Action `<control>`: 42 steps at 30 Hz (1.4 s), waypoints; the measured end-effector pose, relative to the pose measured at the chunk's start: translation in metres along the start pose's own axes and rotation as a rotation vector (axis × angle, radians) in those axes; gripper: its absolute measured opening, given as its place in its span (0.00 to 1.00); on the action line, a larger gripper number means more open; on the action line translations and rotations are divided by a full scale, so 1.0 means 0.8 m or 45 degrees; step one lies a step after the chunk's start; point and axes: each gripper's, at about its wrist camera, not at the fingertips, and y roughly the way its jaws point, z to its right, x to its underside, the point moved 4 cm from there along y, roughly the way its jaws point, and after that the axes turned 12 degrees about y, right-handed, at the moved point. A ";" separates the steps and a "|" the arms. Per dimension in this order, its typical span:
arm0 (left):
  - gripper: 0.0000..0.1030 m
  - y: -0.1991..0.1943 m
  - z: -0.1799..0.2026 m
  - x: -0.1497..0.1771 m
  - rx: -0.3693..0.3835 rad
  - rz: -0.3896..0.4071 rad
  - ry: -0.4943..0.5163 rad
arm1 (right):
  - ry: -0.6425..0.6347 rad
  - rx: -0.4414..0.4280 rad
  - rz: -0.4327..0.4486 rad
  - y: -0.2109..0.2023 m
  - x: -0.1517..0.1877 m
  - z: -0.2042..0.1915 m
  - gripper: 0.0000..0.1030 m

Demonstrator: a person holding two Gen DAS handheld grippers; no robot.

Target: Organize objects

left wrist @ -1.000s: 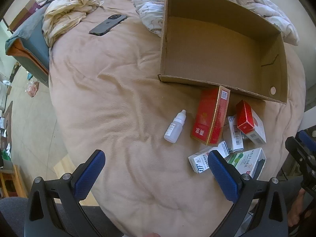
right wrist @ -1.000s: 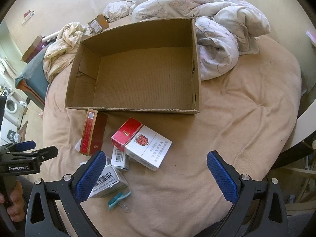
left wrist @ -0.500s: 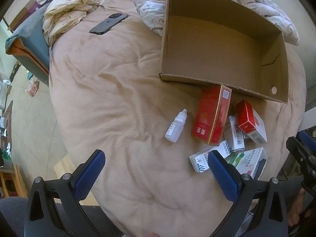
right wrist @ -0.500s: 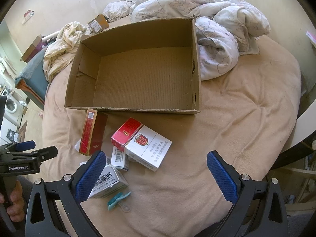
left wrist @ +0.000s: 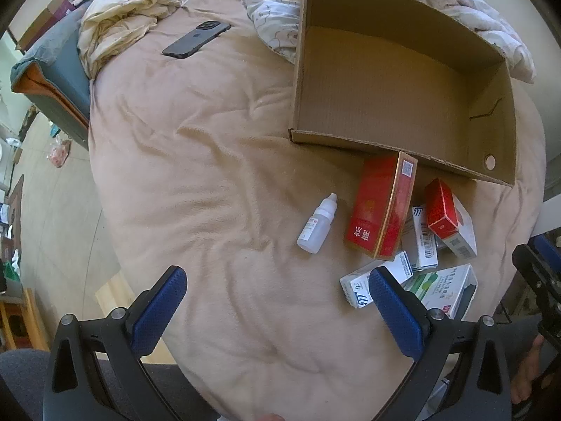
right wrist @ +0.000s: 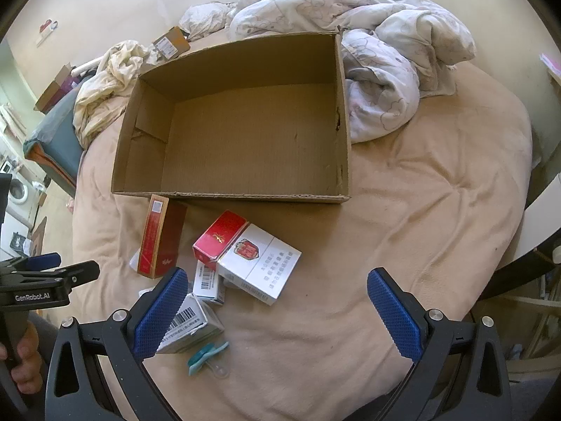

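The cardboard box sits open on the bed with nothing in it, same as a second ago. The stuff to sort is in a loose pile just in front of its near wall: a tall red carton with its top end right up against that wall, a red-and-white pack partly on top of the small white boxes, a green-and-white box nearest the camera, and a teal pacifier at the near edge of the pile. A little dropper bottle lies off to the left, just beside the red carton and not touching it.

Honestly barely anything differs from the earlier frames; the left view has only crept a touch, and nothing in the pile has moved. The left gripper and right gripper both hover over the bed, jaws spread wide, gripping nothing. Farther out there's a dark phone on the blanket and a rumpled duvet behind the box.
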 end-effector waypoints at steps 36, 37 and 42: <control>1.00 0.003 -0.003 0.001 0.030 -0.011 0.018 | -0.014 0.015 -0.004 -0.001 0.003 -0.003 1.00; 1.00 0.003 -0.003 0.001 0.031 -0.011 0.019 | -0.014 0.015 -0.005 -0.001 0.003 -0.003 1.00; 1.00 0.004 -0.002 0.001 0.031 -0.012 0.020 | -0.013 0.016 -0.004 -0.001 0.003 -0.003 1.00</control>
